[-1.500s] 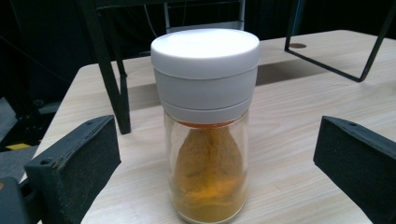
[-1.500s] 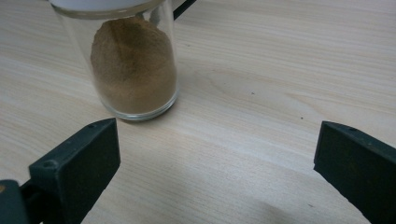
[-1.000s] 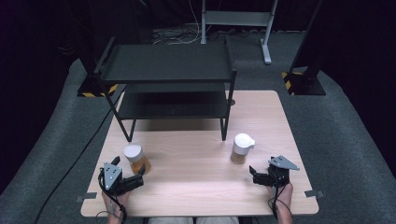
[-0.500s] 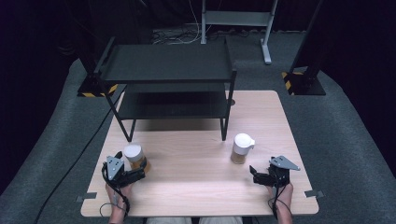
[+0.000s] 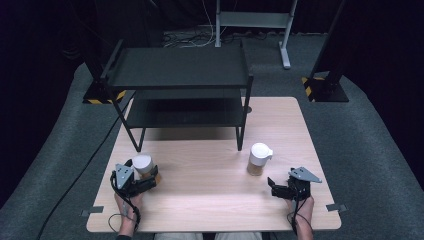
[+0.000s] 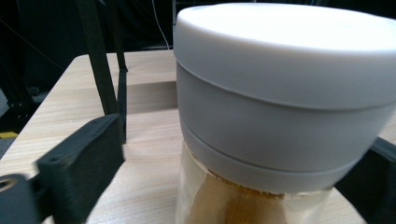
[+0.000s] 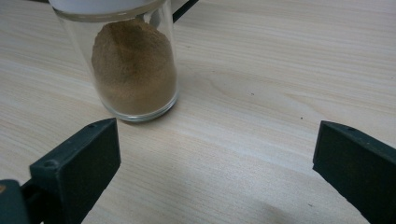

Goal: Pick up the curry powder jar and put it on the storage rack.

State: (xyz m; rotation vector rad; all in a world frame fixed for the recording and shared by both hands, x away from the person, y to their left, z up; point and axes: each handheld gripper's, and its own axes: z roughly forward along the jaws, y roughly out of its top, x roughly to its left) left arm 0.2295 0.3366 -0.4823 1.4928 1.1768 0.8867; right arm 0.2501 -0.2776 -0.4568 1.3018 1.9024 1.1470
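Observation:
Two glass jars of brown powder with white lids stand on the wooden table [image 5: 210,205]. The left jar [image 5: 142,162] [image 6: 280,102] sits between the jaws of my left gripper [image 5: 150,176] [image 6: 226,158]. Those jaws have just been closing, but the left pad [image 6: 79,158] still stands clear of the glass. The right jar [image 5: 259,159] [image 7: 133,70] stands a little ahead and to the left of my right gripper [image 5: 274,187] [image 7: 219,156], which rests open near the table's front edge with only bare wood between its fingers.
A black two-tier metal rack [image 5: 180,67] stands across the back half of the table, its front legs [image 5: 240,130] just behind the jars. Dark floor and stand bases [image 5: 325,90] surround the table.
My left gripper has slid forward around the left jar, which now sits between its jaws. The right gripper and right jar have not moved.

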